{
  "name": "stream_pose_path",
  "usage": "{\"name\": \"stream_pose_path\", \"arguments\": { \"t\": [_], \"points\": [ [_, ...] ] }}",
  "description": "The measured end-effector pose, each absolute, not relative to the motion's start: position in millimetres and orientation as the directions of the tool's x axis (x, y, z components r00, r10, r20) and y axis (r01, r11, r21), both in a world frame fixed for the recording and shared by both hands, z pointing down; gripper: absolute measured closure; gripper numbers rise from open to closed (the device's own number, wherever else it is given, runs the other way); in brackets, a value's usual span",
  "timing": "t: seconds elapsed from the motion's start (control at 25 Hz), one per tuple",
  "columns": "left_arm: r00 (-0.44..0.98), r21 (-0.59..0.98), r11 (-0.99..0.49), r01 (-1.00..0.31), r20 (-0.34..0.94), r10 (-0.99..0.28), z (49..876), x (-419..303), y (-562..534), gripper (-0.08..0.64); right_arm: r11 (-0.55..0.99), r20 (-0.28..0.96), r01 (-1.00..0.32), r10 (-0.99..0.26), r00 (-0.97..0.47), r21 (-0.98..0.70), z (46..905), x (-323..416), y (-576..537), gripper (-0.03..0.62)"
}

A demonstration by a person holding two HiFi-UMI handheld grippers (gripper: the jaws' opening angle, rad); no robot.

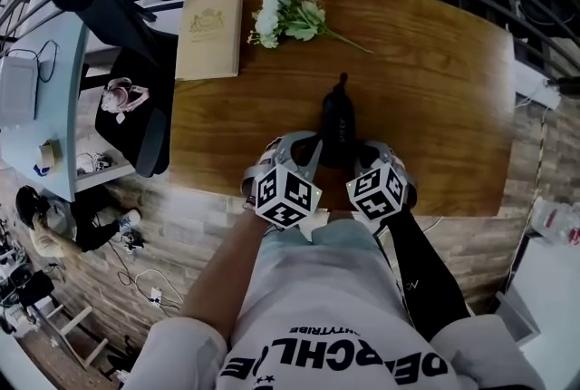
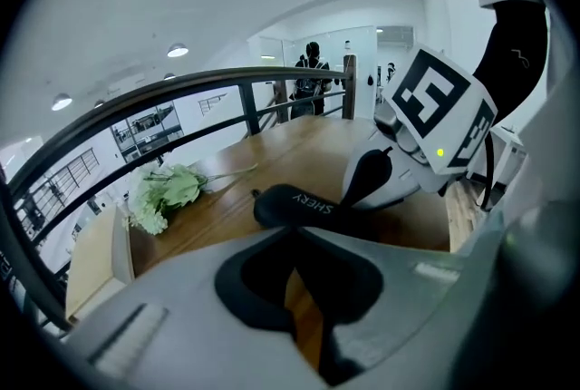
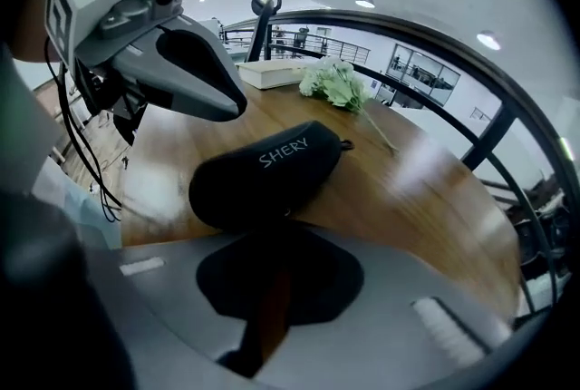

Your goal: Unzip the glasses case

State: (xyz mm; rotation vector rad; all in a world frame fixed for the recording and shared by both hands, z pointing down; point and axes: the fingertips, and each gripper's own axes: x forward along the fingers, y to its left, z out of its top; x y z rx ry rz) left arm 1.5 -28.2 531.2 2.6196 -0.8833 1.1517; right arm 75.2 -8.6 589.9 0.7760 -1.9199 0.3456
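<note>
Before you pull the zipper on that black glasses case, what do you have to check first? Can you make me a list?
1. Glasses case lies flat on the table and looks closed: ok.
2. Left gripper is in place, with its jaws together at the case's near end: ok.
3. Left gripper really pinches the case to steady it: cannot tell.
4. Right gripper has the zip pull: cannot tell. Its jaws are together right at the case's near end, but the pull itself cannot be made out.
5. Flowers and book are out of the way at the table's far side: ok.
</note>
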Motion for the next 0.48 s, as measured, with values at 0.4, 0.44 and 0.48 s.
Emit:
{"name": "stream_pose_path", "arguments": {
  "t": [0.4,0.44,0.48],
  "points": [
    [0.532,-0.097,-0.825,-0.557,0.721,-0.444,530.2,3.5,-11.4,0.446,0.774,0.854,-0.632,-0.297,-0.427,-0.047,575.1,23.6,26.5,0.563],
    [0.525,-0.100,-0.820,-0.563,0.724,-0.448,531.6,1.3,-10.4,0.446,0.781,0.851,-0.623,-0.293,-0.436,-0.050,574.6,19.0,28.2,0.563],
    [0.521,-0.097,-0.814,-0.572,0.723,-0.453,533.3,-0.1,-9.8,0.448,0.786,0.851,-0.616,-0.288,-0.439,-0.051,575.5,16.5,29.4,0.563]
  ]
}}
